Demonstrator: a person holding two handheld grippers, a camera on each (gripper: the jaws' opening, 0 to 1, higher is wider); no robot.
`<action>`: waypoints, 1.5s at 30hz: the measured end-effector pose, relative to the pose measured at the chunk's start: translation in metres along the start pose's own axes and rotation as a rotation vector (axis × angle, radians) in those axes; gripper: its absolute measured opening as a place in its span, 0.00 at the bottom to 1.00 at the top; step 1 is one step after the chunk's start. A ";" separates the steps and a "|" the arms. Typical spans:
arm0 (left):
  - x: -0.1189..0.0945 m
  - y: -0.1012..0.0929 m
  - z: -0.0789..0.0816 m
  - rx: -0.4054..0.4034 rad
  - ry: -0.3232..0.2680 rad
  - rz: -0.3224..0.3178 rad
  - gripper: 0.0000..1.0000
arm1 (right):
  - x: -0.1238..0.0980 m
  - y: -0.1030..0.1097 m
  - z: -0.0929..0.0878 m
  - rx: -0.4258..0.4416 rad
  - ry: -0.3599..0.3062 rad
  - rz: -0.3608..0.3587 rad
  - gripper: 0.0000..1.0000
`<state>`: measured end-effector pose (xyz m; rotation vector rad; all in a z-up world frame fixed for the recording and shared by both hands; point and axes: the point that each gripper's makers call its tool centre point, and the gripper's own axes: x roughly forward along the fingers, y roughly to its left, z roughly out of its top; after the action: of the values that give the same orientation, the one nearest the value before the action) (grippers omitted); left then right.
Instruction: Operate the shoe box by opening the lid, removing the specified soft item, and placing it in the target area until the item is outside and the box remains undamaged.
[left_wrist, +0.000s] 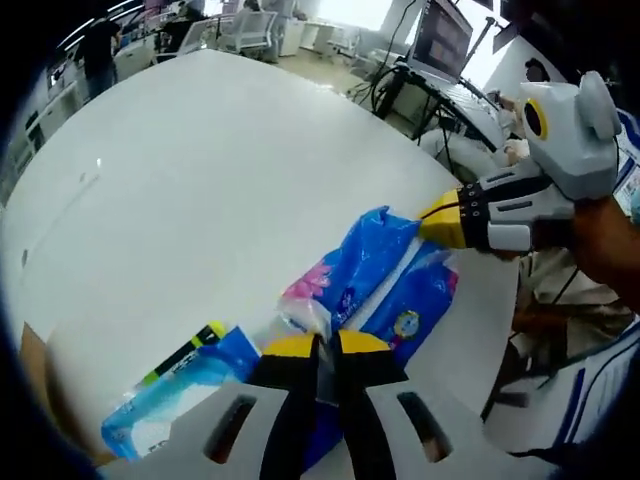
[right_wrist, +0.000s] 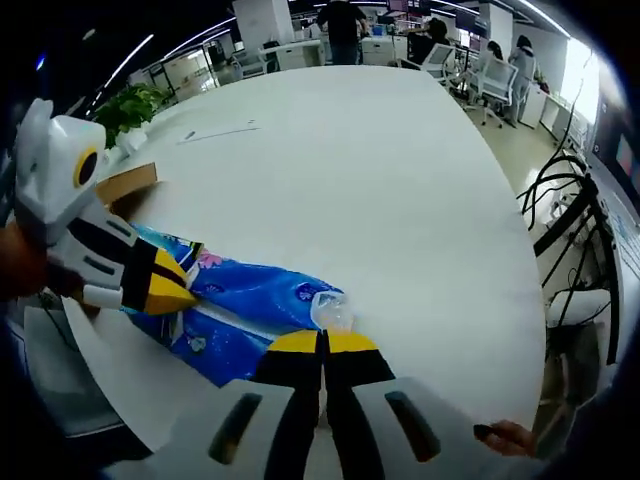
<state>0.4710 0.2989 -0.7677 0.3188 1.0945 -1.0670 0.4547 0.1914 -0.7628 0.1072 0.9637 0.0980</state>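
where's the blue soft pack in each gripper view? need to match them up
Left gripper view: the blue soft pack lies lower centre-right on the white table, running from the left gripper up to the right gripper.
Right gripper view: blue soft pack lies lower left, between the left gripper and the right gripper.
Shared landmark: the pack's pink printed patch.

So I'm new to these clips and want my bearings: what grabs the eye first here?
The blue soft pack, stretched between the two yellow-tipped grippers above the big white table. The left gripper pinches its near end and the right gripper its far end, both jaws shut. A second blue pack lies by a cardboard edge.
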 end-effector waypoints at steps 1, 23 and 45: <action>0.000 0.001 0.000 0.003 -0.006 0.004 0.05 | 0.000 0.000 0.000 0.002 0.001 -0.001 0.00; -0.026 0.002 0.002 0.048 -0.065 0.010 0.19 | -0.020 -0.003 0.013 0.015 -0.055 -0.026 0.16; -0.122 0.018 0.006 0.083 -0.193 0.052 0.23 | -0.067 0.056 0.048 -0.018 -0.150 -0.052 0.20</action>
<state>0.4832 0.3694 -0.6672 0.3018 0.8668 -1.0756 0.4539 0.2357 -0.6738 0.0717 0.8156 0.0500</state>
